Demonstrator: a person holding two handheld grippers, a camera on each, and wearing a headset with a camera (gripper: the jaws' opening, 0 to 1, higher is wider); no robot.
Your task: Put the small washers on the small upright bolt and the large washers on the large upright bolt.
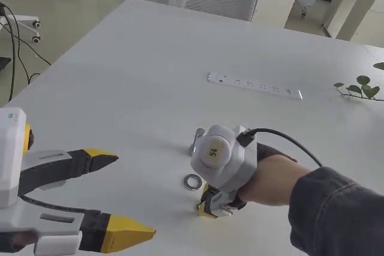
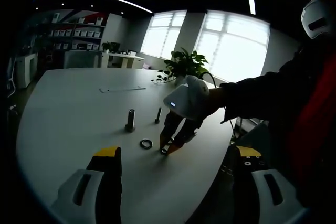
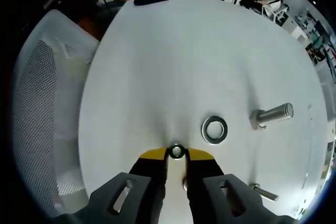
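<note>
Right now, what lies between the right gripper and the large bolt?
One large washer lies flat on the table between the right gripper, shut on a small washer, and the large bolt. The right gripper view shows this.

Bolt (image 1: 195, 141) partly behind right gripper (image 1: 208, 207)

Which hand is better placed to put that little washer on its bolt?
Right: the right gripper has its jaws closed on the small washer, with the small bolt nearby; the left gripper hovers open, apart.
</note>
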